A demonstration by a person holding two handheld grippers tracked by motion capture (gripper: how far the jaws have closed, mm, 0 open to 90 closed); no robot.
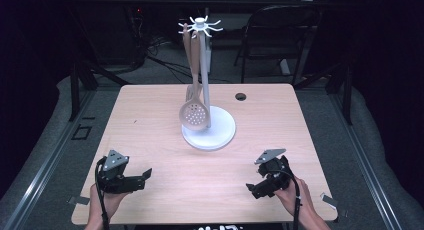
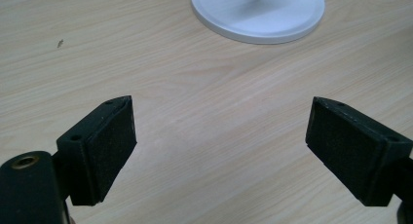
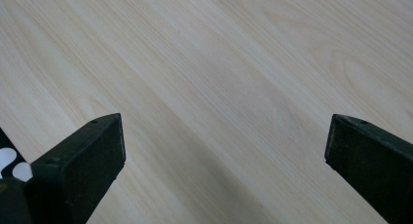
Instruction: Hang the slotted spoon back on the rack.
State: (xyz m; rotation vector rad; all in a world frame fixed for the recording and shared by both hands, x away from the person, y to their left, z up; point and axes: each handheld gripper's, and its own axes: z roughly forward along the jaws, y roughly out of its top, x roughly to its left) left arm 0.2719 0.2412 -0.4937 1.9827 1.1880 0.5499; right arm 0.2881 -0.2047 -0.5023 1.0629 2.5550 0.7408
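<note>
A white utensil stand (image 1: 208, 132) rises from a round base at the middle of the wooden table (image 1: 150, 115). Its hook crown (image 1: 200, 26) carries a beige slotted spoon (image 1: 194, 114) and a second beige utensil behind it. My left gripper (image 1: 145, 176) rests low near the front left edge, jaws wide apart with only bare wood between them (image 2: 221, 136); the stand's base (image 2: 258, 14) lies ahead of it. My right gripper (image 1: 252, 187) sits near the front right edge, jaws spread over bare table (image 3: 224, 151).
A round cable hole (image 1: 241, 96) sits in the table's far right part. A dark folding chair (image 1: 280, 35) and cables stand on the floor beyond the table. Metal frame legs flank both sides.
</note>
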